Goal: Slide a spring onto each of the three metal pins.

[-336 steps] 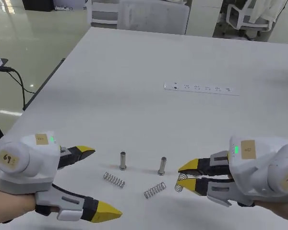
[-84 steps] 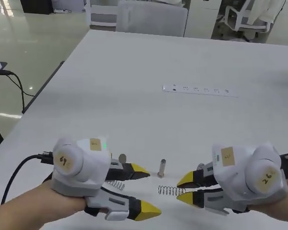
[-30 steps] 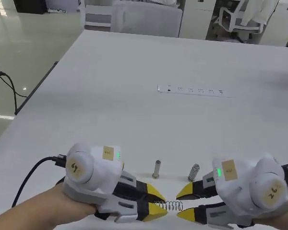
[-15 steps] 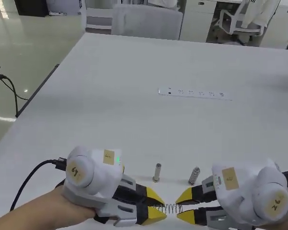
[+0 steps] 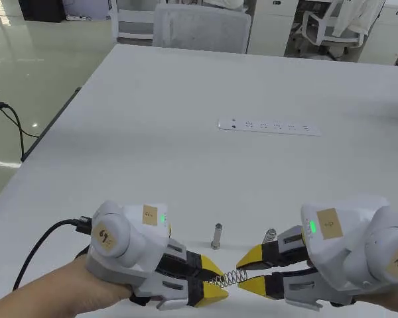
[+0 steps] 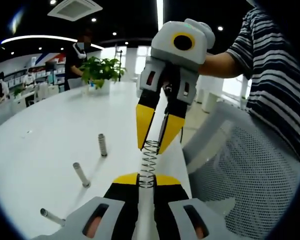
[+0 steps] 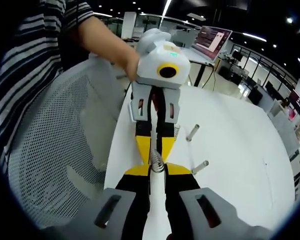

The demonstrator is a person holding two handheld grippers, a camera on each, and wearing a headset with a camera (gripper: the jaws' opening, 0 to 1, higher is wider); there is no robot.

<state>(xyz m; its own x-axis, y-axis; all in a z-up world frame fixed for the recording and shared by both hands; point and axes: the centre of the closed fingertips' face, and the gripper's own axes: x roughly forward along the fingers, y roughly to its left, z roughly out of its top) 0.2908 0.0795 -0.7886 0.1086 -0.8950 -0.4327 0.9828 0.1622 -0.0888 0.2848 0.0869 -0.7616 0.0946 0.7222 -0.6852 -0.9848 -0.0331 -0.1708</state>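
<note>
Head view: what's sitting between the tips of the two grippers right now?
A spring bridges the gap, with one end pinched by the left gripper and the other held by the right gripper. The head view and both gripper views show it.

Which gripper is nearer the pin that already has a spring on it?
Right. The right gripper is close to that pin, just on the person's side of it; the left gripper is farther, across the spring held between them.

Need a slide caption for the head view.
Left gripper and right gripper hold one spring between them, near a bare pin and a spring-fitted pin.
</note>
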